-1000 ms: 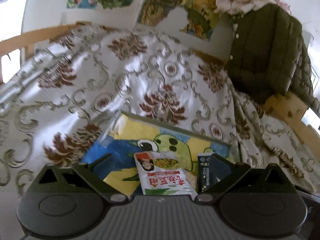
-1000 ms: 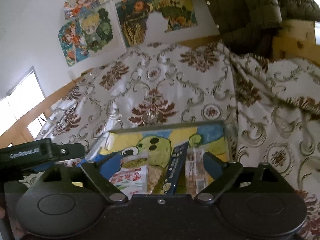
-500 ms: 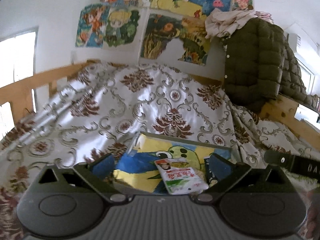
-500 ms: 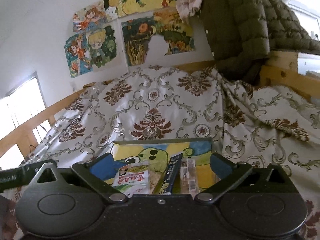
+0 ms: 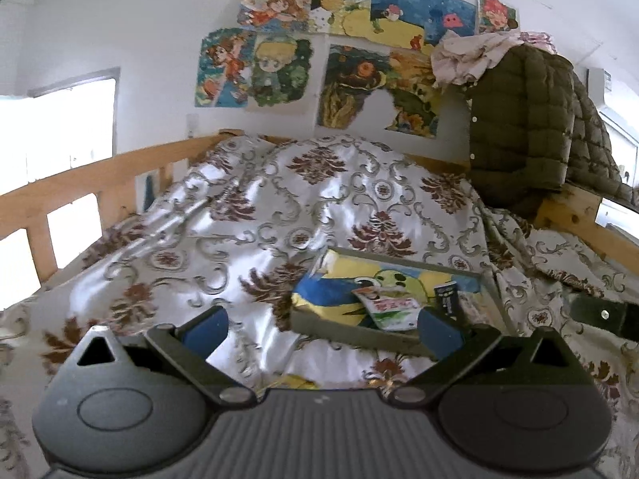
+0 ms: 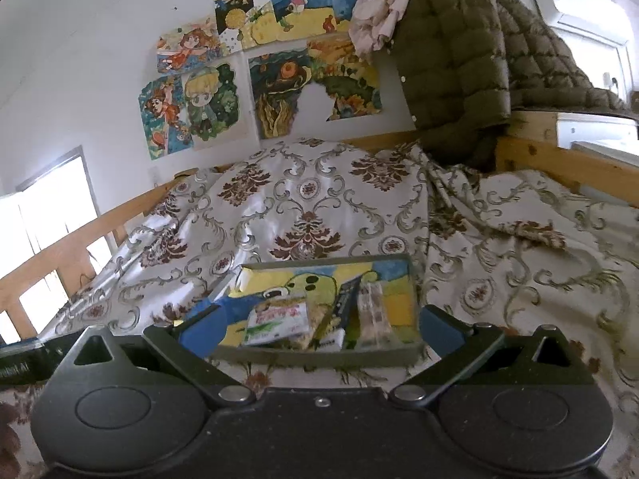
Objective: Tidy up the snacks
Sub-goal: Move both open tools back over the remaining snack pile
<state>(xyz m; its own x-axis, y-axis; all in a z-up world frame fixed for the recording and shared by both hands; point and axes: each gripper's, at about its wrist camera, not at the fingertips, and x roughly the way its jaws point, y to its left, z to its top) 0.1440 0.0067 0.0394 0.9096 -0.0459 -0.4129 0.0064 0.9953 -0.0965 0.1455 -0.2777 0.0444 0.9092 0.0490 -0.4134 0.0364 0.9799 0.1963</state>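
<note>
**Tray of snacks sits dead ahead of the right hand, off to the side of the left**

Both hand-held grippers are spread wide and carry nothing. The snacks are already gathered in a shallow tray that lies on the patterned bedspread, its floor painted with a green cartoon creature.

From the right hand-held gripper, the tray is at twelve o'clock, just past the blue pads and squarely between them. Inside it, a white and green snack packet lies toward eleven o'clock, a dark slim box stands on edge near twelve with its long axis running away from the hand, and a clear-wrapped pack lies alongside it at about one o'clock, pointing the same way.

From the left hand-held gripper, the same tray lies at about one o'clock, skewed, its near wall crossing in front of the right-side pad.

By my reckoning the right hand is the better placed: it faces the tray square on, and the upright box and clear pack present their narrow sides to its jaws. Whether anything is left to sort I cannot tell.
</note>
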